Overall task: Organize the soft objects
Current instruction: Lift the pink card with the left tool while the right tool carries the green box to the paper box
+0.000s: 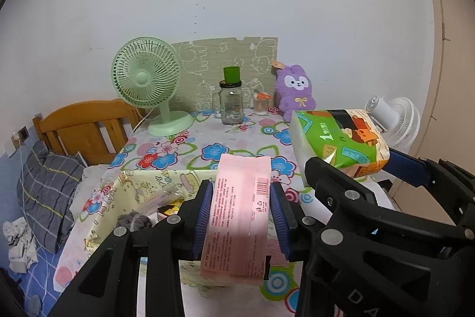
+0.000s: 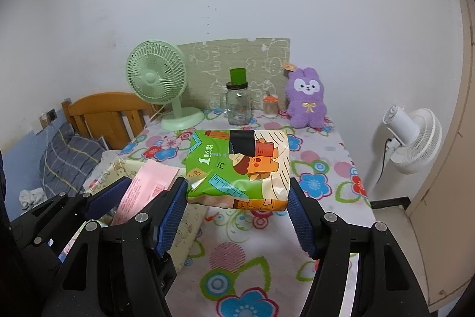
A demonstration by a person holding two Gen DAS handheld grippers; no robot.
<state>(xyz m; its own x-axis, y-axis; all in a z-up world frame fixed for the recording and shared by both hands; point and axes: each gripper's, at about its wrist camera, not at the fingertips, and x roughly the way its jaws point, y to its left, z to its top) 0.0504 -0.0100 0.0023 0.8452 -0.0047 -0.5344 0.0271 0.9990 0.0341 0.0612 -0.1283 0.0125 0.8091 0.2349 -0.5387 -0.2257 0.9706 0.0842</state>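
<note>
Two tools, two soft packs: the left tool [image 1: 241,216] grips a pink pack [image 1: 240,216] between its blue pads, the pack standing on end and sticking out above and below the jaws. The right tool [image 2: 237,216] holds a green-and-orange tissue pack [image 2: 237,168] clamped across its width, jaws set wide, the pack lifted clear of the flowered desk [image 2: 326,168]. In the left wrist view the tissue pack sits at two o'clock from the pink one, apart from it.

Along the desk's far edge, against the wall, stand one green fan [image 1: 147,79] at ten o'clock, one glass jar [image 1: 231,103] with a green cup [image 1: 231,74] on its lid at twelve, one small orange-lidded jar [image 1: 261,104] just beside it, and one purple plush rabbit [image 2: 307,100] at one o'clock. A patterned board [image 1: 207,64] leans behind them.

The middle and near right of the desk lie bare. At the desk's left edge, at nine o'clock, sits one open yellow fabric box [image 1: 142,192] holding loose items too blurred to name. Beyond that edge are a wooden bed frame [image 1: 89,127] and one plaid pillow [image 1: 47,192]. Off the right edge stands one white fan [image 2: 412,135] on a pole.
</note>
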